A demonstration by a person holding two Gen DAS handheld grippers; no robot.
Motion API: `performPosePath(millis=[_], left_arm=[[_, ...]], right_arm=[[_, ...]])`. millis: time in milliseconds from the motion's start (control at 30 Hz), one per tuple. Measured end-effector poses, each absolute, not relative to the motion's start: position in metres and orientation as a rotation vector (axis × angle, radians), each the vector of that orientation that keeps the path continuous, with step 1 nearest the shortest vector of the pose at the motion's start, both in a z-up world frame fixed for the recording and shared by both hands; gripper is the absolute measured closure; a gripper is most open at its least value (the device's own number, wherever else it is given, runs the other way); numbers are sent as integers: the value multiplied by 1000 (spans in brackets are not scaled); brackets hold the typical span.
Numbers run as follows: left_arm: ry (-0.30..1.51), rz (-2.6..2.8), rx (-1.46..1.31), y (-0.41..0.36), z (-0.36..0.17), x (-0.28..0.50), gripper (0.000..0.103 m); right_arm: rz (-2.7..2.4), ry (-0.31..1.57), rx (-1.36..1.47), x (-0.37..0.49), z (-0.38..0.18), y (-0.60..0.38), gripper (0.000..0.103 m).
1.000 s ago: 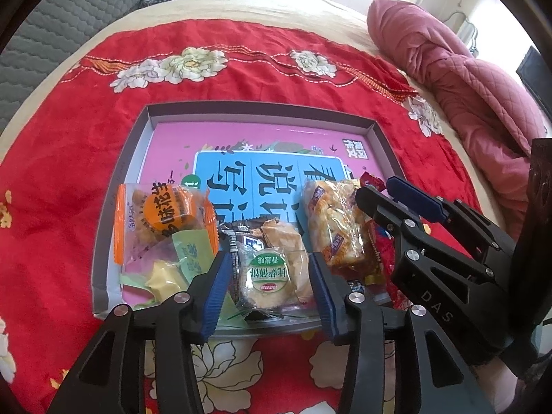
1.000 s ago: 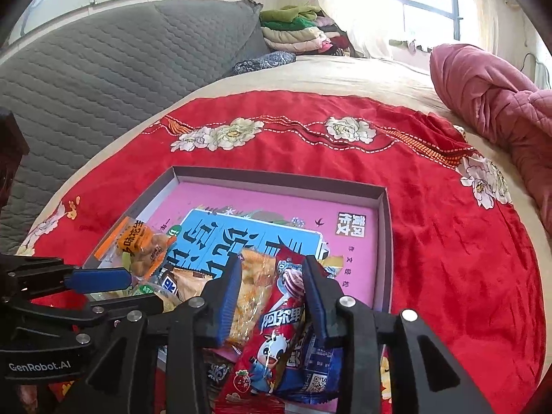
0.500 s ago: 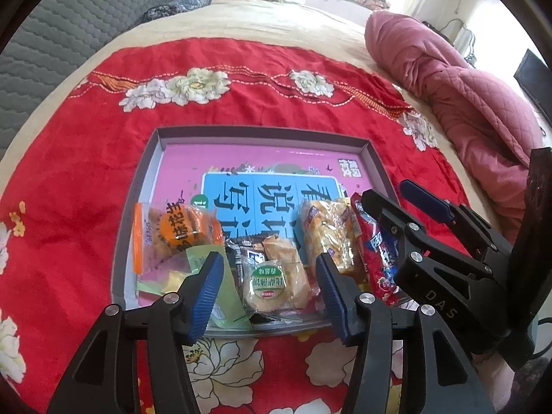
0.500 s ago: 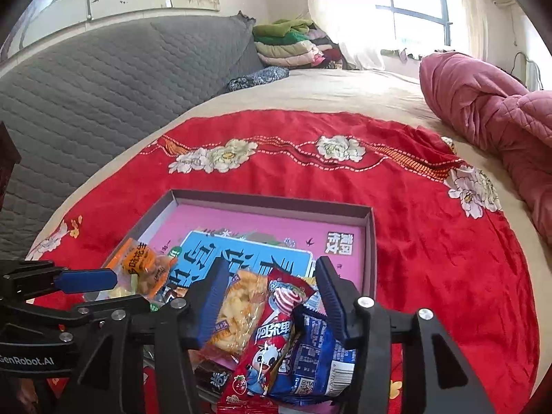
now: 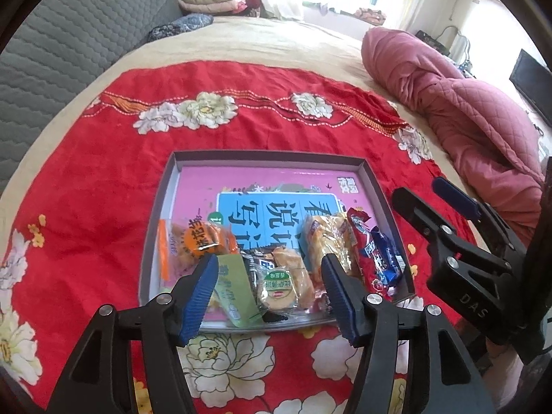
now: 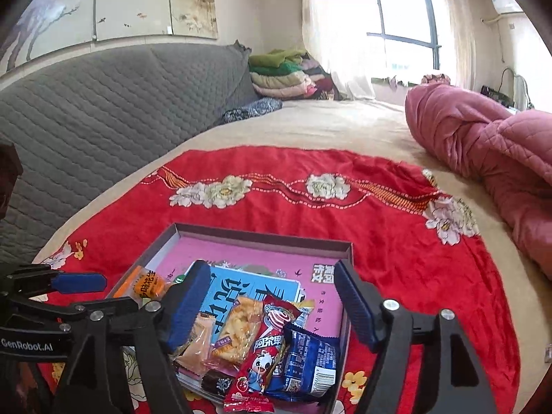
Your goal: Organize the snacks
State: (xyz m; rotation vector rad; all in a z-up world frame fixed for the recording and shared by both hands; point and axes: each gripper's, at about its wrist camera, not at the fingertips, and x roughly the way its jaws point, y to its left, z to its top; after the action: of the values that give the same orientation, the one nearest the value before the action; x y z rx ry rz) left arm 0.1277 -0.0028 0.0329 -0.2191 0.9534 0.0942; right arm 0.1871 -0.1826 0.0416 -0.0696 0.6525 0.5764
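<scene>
Two grippers, both spread, nothing pinched. Left gripper (image 5: 270, 288) hovers over the near edge of the tray (image 5: 162, 207); jaws have just been opening, pads clear of the packets below. Seen between its fingers, w/o contact: round green-label biscuit packet (image 5: 281, 284) and a pale green wrapper (image 5: 231, 286) at about 9 o'clock of it. Right gripper (image 6: 272, 305) also wide, jaws just been opening too, no packet touching the pads. Framed between its fingers: yellow cracker packet (image 6: 238, 331), red cartoon-cow packet (image 6: 265, 355) and blue packet (image 6: 305, 365), all lying loose in the tray's near right corner; red one's bottom end pokes out past the tray's near edge.

Snacks sit in a row along the tray's near side, on top of a pink book (image 5: 276, 189) that lines the tray floor. From the left wrist view, orange-label packet (image 5: 198, 245) is at the 9 o'clock end, green-label biscuit in the middle, yellow, red and blue packets toward 3 o'clock. Far half of the book carries no snacks. Tray rests on a red floral cloth (image 5: 103, 179) spread on the bed (image 5: 276, 41). Right gripper shows in the left view at 3 o'clock, beside the tray's right wall, apart from the left gripper.
</scene>
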Motion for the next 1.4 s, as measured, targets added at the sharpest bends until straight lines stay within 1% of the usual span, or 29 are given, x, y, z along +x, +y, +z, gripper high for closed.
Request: performPosePath(millis=[100, 167, 233, 300, 433, 700, 767, 833, 1100, 1400], left_arm=[[938, 99, -215, -1, 38, 123, 39], [931, 100, -213, 1, 41, 119, 39], [927, 108, -212, 3, 41, 114, 38], [933, 107, -214, 4, 40, 109, 38], [948, 110, -202, 6, 34, 96, 29], [953, 137, -211, 11, 27, 79, 28], [949, 140, -206, 11, 28, 75, 28], [947, 142, -197, 10, 29, 72, 27], [972, 150, -196, 10, 21, 61, 26], [975, 146, -187, 6, 19, 50, 26]], right_arm=[[575, 629, -60, 180, 49, -185, 24], [570, 618, -53, 174, 53, -187, 17], [561, 616, -52, 169, 55, -189, 14], [545, 617, -50, 163, 57, -191, 14], [530, 630, -41, 150, 58, -195, 12], [520, 681, -37, 121, 51, -197, 11], [516, 693, -33, 116, 49, -197, 6], [511, 700, -38, 111, 48, -197, 4], [501, 733, -39, 95, 44, -196, 3], [475, 729, -43, 83, 47, -195, 3]])
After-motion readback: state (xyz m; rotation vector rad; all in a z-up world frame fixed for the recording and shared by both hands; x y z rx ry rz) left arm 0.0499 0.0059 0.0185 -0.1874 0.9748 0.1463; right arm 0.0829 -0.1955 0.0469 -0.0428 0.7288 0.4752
